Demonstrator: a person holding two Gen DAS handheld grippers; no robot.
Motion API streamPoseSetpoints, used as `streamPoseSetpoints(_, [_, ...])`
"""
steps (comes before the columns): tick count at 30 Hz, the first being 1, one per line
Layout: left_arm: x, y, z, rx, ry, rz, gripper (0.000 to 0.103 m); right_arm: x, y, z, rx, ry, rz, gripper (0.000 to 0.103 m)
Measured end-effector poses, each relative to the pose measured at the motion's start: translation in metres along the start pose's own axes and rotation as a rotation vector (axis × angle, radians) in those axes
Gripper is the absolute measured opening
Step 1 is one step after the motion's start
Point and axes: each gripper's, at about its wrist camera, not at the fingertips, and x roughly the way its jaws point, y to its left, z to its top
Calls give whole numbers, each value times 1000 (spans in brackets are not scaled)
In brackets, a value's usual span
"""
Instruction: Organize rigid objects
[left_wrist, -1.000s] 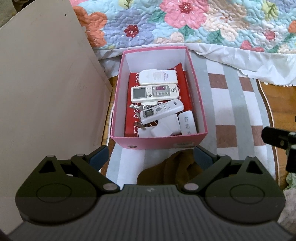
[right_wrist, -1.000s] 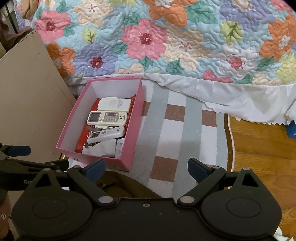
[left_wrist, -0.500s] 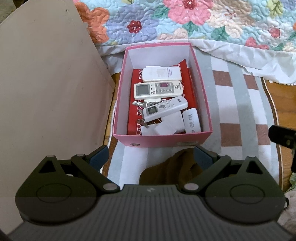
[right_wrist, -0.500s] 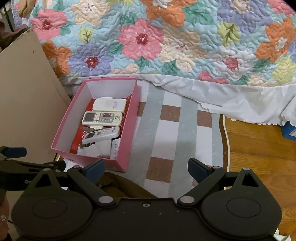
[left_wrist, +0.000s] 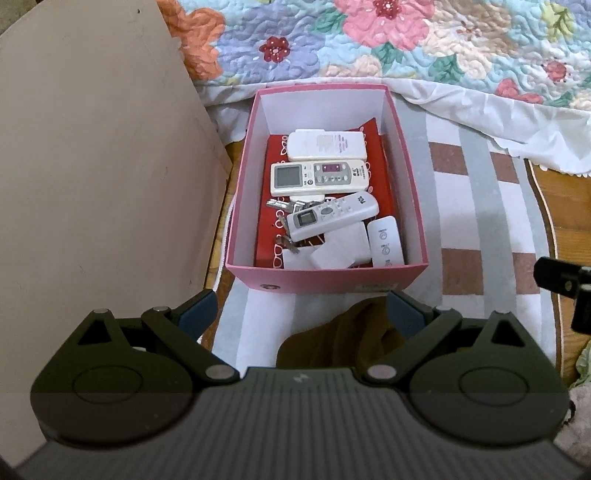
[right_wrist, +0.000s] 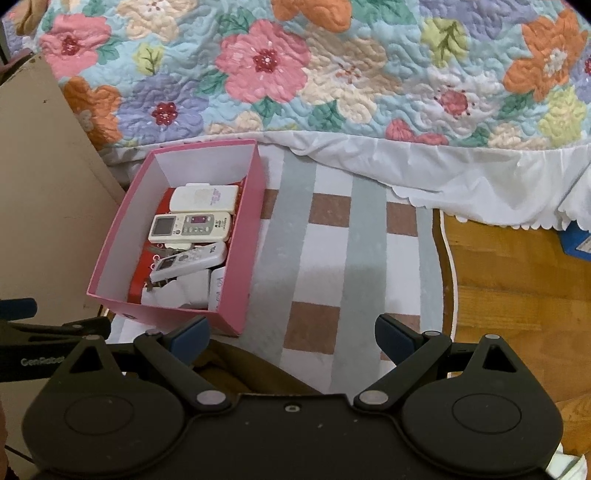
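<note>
Striped rug (right_wrist: 325, 251): pink box (left_wrist: 325, 282) ahead of left gripper (left_wrist: 302, 313); both grippers spread, empty.

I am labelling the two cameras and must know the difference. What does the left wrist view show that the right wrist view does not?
Only the left wrist view: the open left gripper with its own fingertips, and the small white device in full.

Only the right wrist view: the open right gripper and a blue object on the wooden floor.

Both: the pink box of remote controls, the checked rug, the floral quilt.
</note>
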Motion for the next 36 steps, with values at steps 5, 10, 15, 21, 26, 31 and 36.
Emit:
streamPoseSetpoints(5, [3, 2, 0, -5, 4, 6, 99, 1, -1, 0, 1, 1, -6, 98])
streamPoseSetpoints(10, [3, 3, -1, -4, 3, 7, 99, 2, -2, 1, -3, 1, -5, 98])
streamPoseSetpoints(15, [3, 4, -1, -6, 4, 14, 99, 2, -2, 2, -1, 4, -9, 98])
streamPoseSetpoints(21, [3, 5, -1, 6, 5, 15, 99, 2, -3, 1, 1, 3, -17, 98])
streamPoseSetpoints(26, [2, 4, -1, 14, -2, 8, 99, 0, -2, 1, -5, -2, -19, 98])
streamPoseSetpoints(31, [2, 4, -1, 11, -2, 10, 99, 1, -2, 1, -9, 3, -17, 98])
streamPoseSetpoints(36, [1, 5, 0, 8, -14, 29, 99, 1, -1, 1, -10, 4, -19, 98])
